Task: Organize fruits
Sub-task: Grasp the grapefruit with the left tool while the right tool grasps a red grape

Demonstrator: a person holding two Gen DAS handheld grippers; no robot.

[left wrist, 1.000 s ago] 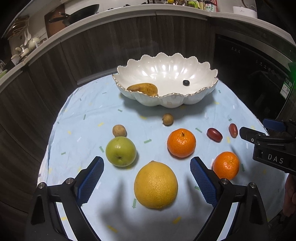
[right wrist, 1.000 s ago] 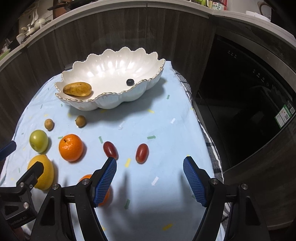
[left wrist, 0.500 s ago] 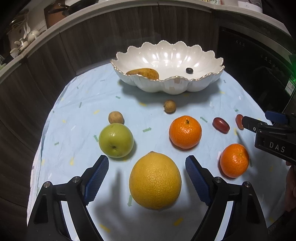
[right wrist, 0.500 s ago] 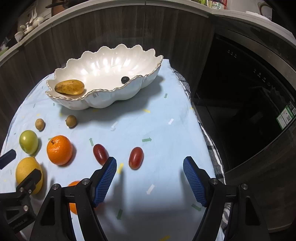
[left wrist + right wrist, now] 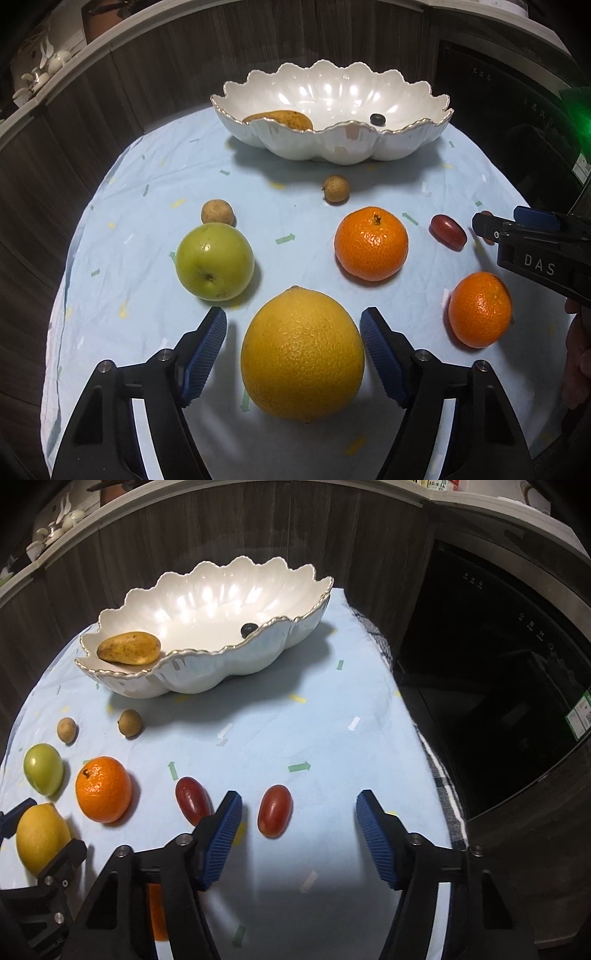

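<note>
Both grippers sit lower than before, jaws closing: left gripper (image 5: 293, 345) flanks the pomelo (image 5: 302, 353) without contact, right gripper (image 5: 297, 827), marked "DAS", flanks a grape (image 5: 274, 810).

We see overhead light: glare patches inside the white bowl (image 5: 332, 96), soft shadows pooling beneath it. Surroundings behind the bowl stay dim. Fisheye distortion bends edges; focus is sharp centrally.

Readable only: white letters "DAS" on the black body of the right gripper (image 5: 491, 230), seen from the left wrist view. Printed arrows on the blue cloth (image 5: 332, 738), no words. Stickers on the dark appliance (image 5: 517, 709) and bottle labels on the counter too small to read.
</note>
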